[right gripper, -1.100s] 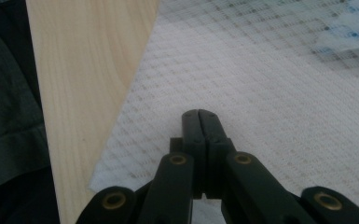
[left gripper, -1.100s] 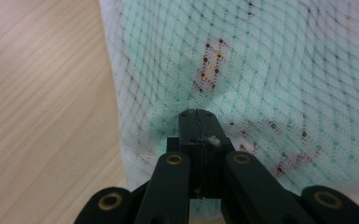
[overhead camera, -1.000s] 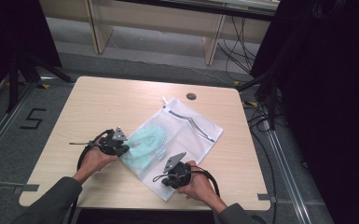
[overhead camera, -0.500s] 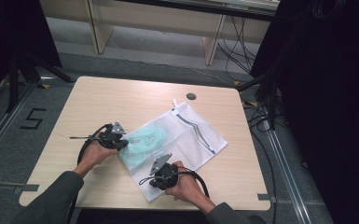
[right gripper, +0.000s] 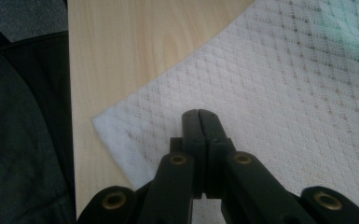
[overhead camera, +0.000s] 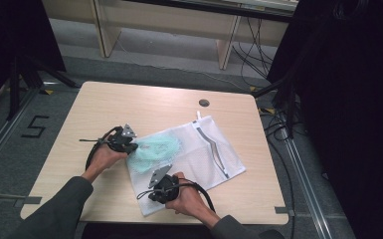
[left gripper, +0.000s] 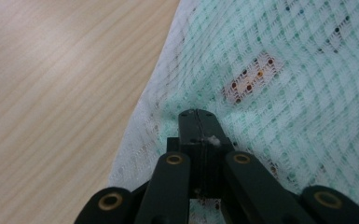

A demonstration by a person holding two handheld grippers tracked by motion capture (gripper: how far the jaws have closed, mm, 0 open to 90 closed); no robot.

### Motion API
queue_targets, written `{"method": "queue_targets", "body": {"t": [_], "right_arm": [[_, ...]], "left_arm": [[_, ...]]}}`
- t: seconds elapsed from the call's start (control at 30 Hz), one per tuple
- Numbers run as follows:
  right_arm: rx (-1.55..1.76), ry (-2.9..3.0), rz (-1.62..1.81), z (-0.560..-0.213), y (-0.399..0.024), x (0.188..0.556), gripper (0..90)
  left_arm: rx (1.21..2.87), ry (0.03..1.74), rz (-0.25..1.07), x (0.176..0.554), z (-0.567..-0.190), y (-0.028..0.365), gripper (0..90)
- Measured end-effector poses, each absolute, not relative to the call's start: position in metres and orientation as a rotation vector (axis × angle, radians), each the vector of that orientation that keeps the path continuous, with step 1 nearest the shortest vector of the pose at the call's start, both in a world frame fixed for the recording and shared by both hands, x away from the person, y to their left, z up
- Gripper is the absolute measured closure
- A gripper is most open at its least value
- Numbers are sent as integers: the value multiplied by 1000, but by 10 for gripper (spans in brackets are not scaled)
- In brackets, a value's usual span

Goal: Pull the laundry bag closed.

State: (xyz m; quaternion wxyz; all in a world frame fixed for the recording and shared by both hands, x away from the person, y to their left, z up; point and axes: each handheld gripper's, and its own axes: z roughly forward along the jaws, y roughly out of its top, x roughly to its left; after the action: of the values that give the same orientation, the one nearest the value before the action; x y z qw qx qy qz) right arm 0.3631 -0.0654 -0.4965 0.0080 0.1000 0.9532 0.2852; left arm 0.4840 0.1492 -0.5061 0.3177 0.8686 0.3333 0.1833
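High view: mesh laundry bag handled on table.
Left claw and right claw both clamped shut on bag's mesh, likely to drag it.

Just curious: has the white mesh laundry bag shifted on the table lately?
Yes. The white mesh laundry bag has swung clockwise; its zipper end moved right, away from the small dark disc.

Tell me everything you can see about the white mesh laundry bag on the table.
The white mesh laundry bag lies flat and skewed on the wooden table, one corner near the front edge. Its fabric looks like fine diamond-pattern netting. A dark zipper runs near its far end, and a mint-green item shows through the mesh. The left gripper and right gripper, jaws together, rest at its near edges.
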Motion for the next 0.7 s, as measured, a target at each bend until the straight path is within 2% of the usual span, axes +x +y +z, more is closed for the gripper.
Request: {"method": "queue_targets", "body": {"t": [0.17,0.27,0.33,0.37,0.4,0.5,0.7], "right_arm": [[364,2924,902,-484,-86,376,900],[501,2825,914,-469,-125,393,900],[563,2790,889,-468,-148,401,900],[588,2775,863,-469,-159,404,900],[621,2758,829,-471,-169,406,900],[676,2743,768,-475,-194,410,900],[798,2739,736,-484,-218,412,900]], "left_arm": [[2251,872,514,478,-490,159,898],[2191,872,419,454,-483,156,899],[2178,883,375,446,-483,152,898],[2155,885,280,429,-487,144,898],[2155,885,280,429,-487,144,898],[2221,819,232,404,-492,127,898],[2309,787,243,399,-501,121,898]]}}
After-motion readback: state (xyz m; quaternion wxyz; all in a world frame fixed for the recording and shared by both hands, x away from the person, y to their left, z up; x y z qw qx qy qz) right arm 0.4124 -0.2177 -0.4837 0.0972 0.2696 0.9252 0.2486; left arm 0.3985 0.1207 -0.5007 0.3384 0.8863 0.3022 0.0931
